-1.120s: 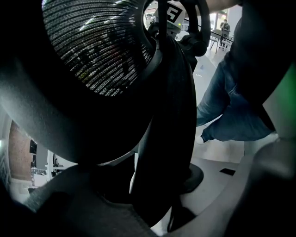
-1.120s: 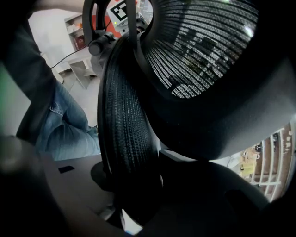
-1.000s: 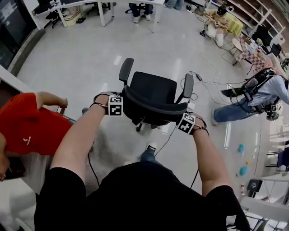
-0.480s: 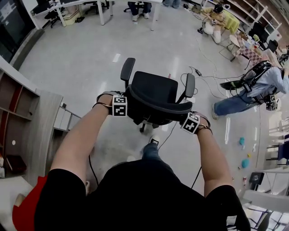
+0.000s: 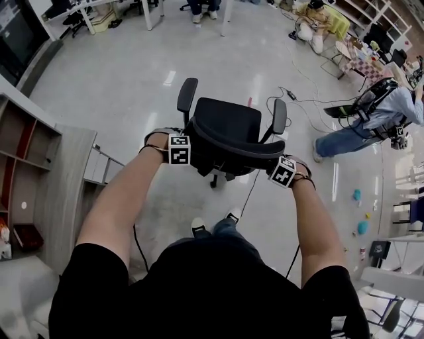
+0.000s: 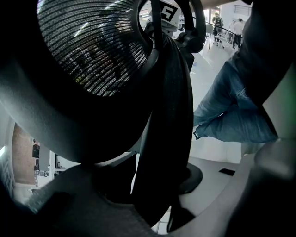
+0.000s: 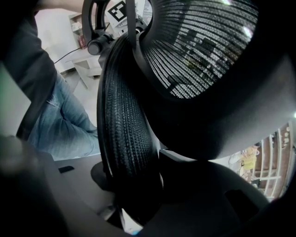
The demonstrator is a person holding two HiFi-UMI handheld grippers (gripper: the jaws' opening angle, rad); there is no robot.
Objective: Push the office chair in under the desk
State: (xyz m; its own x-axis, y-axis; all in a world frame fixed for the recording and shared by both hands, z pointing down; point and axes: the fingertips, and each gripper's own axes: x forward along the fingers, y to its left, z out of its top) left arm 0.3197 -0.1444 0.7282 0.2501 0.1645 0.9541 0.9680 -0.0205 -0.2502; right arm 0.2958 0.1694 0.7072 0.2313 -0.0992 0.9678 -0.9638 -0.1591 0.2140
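Note:
A black office chair [image 5: 228,126] with a mesh backrest and two armrests stands on the pale floor, its backrest toward me. My left gripper [image 5: 187,151] is clamped on the left end of the backrest's top rim, its marker cube showing. My right gripper [image 5: 278,169] is clamped on the right end. In the left gripper view the backrest rim [image 6: 166,115] runs down between the jaws of the left gripper [image 6: 157,203]. The right gripper view shows the mesh rim [image 7: 125,125] pinched in the right gripper [image 7: 134,208].
A grey desk with open shelves [image 5: 63,179] stands at the left. White desks [image 5: 149,10] line the far side. A person in jeans [image 5: 361,126] crouches at the right, with cables [image 5: 291,99] on the floor beside. My own legs [image 6: 231,111] are behind the chair.
Both grippers and the chair have moved forward across the floor together. The person in red at the left has left the view, and the grey shelf desk now shows there.

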